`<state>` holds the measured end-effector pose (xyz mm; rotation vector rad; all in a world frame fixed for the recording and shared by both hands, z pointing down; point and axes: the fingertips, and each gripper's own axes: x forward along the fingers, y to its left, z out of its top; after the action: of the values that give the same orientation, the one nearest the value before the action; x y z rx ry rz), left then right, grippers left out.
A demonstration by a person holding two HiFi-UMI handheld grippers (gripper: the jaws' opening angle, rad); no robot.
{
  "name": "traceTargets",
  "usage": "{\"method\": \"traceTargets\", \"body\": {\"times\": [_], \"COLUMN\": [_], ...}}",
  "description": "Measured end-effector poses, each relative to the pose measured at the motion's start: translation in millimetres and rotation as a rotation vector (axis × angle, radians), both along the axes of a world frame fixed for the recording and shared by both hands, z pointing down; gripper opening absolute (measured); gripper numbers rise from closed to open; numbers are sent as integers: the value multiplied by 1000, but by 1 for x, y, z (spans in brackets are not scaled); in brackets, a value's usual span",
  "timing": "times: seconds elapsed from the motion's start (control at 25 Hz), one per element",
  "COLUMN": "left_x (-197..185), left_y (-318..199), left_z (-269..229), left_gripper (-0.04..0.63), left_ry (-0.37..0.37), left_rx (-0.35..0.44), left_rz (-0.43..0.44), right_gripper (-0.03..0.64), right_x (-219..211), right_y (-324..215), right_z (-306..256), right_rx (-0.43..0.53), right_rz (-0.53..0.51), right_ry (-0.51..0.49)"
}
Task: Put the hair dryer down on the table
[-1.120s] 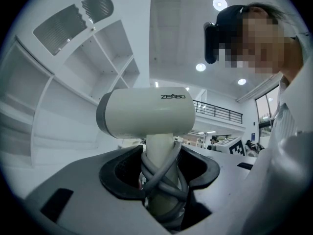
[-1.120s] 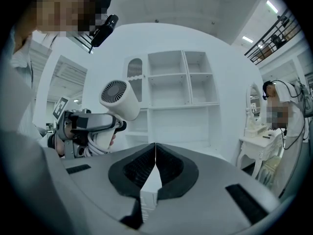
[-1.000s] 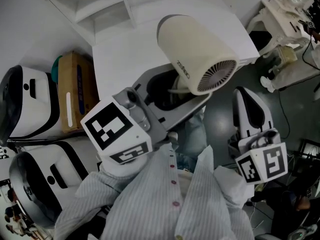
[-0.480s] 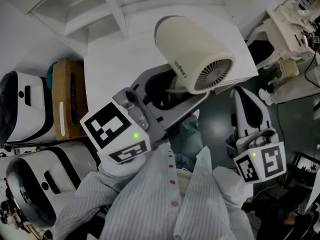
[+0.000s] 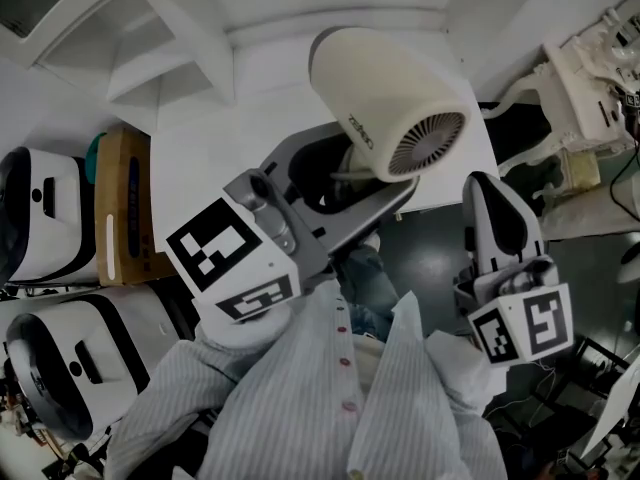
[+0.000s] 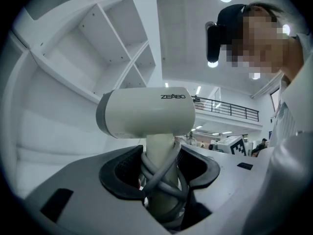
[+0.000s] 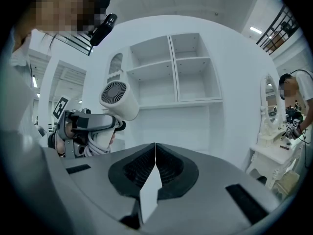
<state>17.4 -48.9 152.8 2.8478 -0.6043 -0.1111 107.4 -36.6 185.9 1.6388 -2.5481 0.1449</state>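
Observation:
My left gripper [image 5: 340, 193] is shut on the handle of a cream hair dryer [image 5: 390, 103], with its grey cord wound round the handle [image 6: 161, 173]. The dryer stands upright in the jaws, its rear grille toward me in the head view, held in the air above the near part of the white table [image 5: 250, 118]. In the left gripper view the dryer's barrel [image 6: 146, 113] lies crosswise above the jaws. My right gripper [image 5: 497, 223] hangs to the right of the table over the dark floor, shut with nothing in it. From the right gripper view [image 7: 155, 155] the dryer [image 7: 119, 99] shows at the left.
White shelving [image 5: 160, 38] rises behind the table. A brown cardboard box [image 5: 122, 203] and rounded black-and-white units [image 5: 40, 218] stand at the left. White furniture with clutter [image 5: 590, 78] stands at the right. A second person [image 7: 296, 106] stands far right in the right gripper view.
The view has shifted: the table and shelving now sit lower and more to the left in the head view. Both grippers and the held dryer keep nearly the same places.

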Motion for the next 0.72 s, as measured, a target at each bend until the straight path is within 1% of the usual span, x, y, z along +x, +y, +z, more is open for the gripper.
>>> {"method": "traceTargets", "body": {"times": [0.16,0.4,0.52,0.72], "left_x": [40,72,81,83], "left_y": [-41,-80,-95,-116], "left_z": [-2,9,16,24], "left_gripper": [219,219,219,219], "left_ry": [-5,-15,-43,-83], "left_rx": [1,-33,-44,-61], "left_rz": [-30,-79,-80,-79], "right_gripper": [12,12,12,12], "right_x": [39,68,76,78], "right_y": [-43,-85,-100,-119], "right_z": [0,7,10,14], "right_rx": [-10,-37,-45,-64], "right_rz": [-35,-95,-105,-113], "right_ry": [2,7,0,-11]}}
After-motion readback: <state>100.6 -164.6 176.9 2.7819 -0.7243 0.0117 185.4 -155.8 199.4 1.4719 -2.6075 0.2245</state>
